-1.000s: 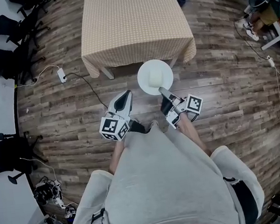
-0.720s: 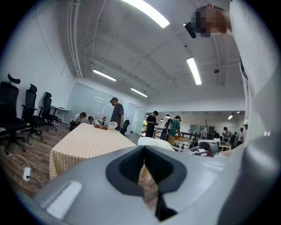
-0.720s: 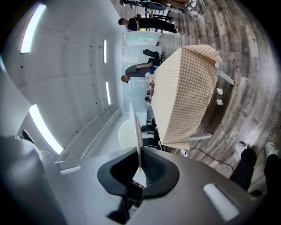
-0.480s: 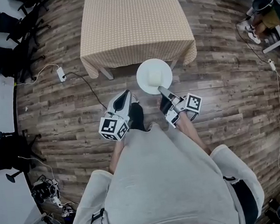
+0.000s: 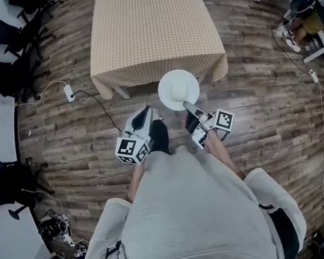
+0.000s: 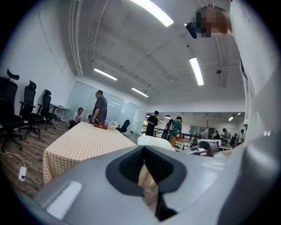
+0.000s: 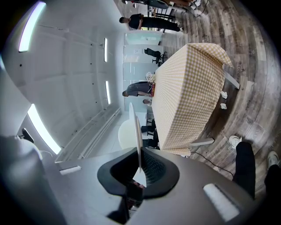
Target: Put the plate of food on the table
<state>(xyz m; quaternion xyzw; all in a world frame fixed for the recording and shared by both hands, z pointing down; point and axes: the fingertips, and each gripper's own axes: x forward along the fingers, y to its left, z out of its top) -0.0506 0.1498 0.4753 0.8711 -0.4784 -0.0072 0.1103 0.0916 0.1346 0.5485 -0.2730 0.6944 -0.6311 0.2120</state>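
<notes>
A round white plate [image 5: 178,90] with a pale block of food on it hangs level over the wooden floor, just short of the near edge of the table [image 5: 151,29] with its beige checked cloth. My right gripper [image 5: 189,106] is shut on the plate's near rim. In the right gripper view the plate [image 7: 137,132] shows edge-on between the pads, with the table [image 7: 189,96] beyond. My left gripper [image 5: 146,111] is held beside it at the left, shut and holding nothing. From its view, the plate [image 6: 153,141] and table [image 6: 83,140] lie ahead.
Black office chairs [image 5: 2,33] stand at the left. A power strip [image 5: 69,93] and its cable lie on the floor near the table's left leg. Clutter and cables [image 5: 304,7] sit at the right. People [image 6: 100,107] stand beyond the table's far end.
The table has come slightly nearer in the head view as the person steps forward. The plate stays in the right gripper; both grippers keep their pose.
</notes>
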